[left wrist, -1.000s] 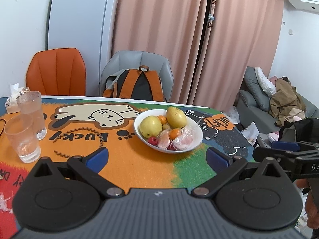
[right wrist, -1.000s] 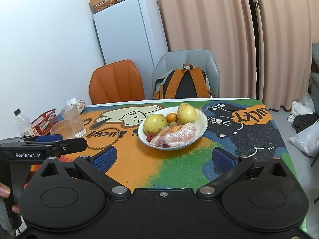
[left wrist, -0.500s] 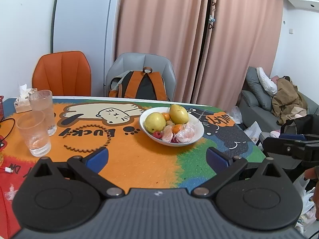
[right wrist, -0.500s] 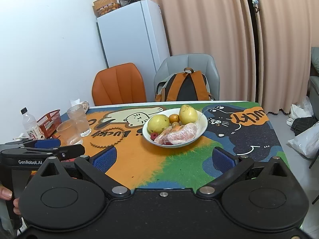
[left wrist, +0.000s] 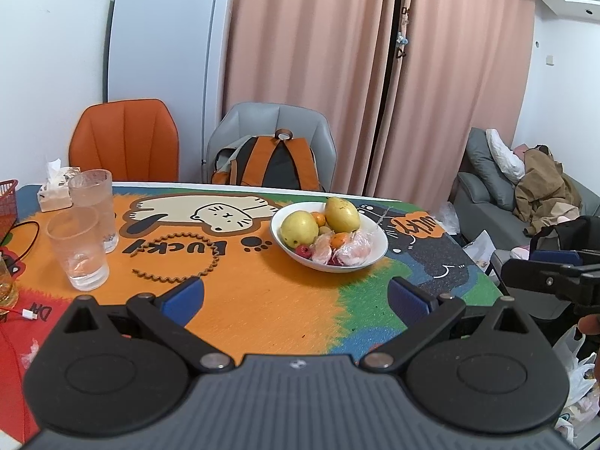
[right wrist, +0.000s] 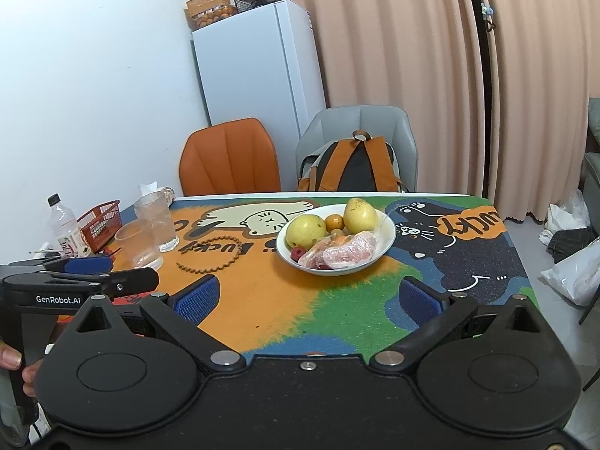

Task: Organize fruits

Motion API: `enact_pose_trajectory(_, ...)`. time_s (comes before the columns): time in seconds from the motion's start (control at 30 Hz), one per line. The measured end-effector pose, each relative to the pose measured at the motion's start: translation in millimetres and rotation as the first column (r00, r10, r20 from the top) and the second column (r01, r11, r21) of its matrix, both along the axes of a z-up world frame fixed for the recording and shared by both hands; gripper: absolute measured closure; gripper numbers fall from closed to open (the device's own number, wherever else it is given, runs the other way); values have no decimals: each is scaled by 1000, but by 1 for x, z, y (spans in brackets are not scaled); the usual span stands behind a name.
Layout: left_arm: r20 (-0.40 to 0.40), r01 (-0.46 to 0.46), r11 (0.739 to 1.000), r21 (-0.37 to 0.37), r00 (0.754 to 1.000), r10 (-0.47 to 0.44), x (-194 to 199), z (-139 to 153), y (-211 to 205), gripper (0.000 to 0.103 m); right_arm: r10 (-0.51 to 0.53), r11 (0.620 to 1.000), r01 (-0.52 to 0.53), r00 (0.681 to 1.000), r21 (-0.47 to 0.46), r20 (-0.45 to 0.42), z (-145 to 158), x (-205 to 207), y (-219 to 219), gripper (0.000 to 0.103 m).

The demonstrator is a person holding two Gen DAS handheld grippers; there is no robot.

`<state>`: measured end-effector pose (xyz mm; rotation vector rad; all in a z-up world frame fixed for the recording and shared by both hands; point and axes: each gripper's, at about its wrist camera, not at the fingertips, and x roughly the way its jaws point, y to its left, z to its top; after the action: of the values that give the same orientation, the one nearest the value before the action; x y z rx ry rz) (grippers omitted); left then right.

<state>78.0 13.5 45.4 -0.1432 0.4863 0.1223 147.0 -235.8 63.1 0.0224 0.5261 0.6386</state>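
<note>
1. Two clear glasses [left wrist: 88,225] stand well left of the white bowl [left wrist: 330,240].
2. Left gripper [left wrist: 296,296]: jaws wide apart, empty, near the bowl.
3. The fruits [left wrist: 326,230] lie heaped in the bowl.
4. Right gripper [right wrist: 307,298]: jaws apart, empty, near the bowl.

Both fisheye views look forward from the near edge of the table [left wrist: 262,292], level with it. The left view faces the white ceramic fruit bowl [left wrist: 369,258] from its left, the right view from its right [right wrist: 386,242]. Both share the bowl, well ahead of each.
</note>
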Motion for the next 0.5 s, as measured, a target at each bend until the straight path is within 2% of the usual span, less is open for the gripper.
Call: enact_pose_trajectory(0.5, 13, -4, 1000, 10, 1000, 4, -10, 7, 2, 0, 10, 1000, -10, 1000, 0, 10, 5, -9, 2, 0)
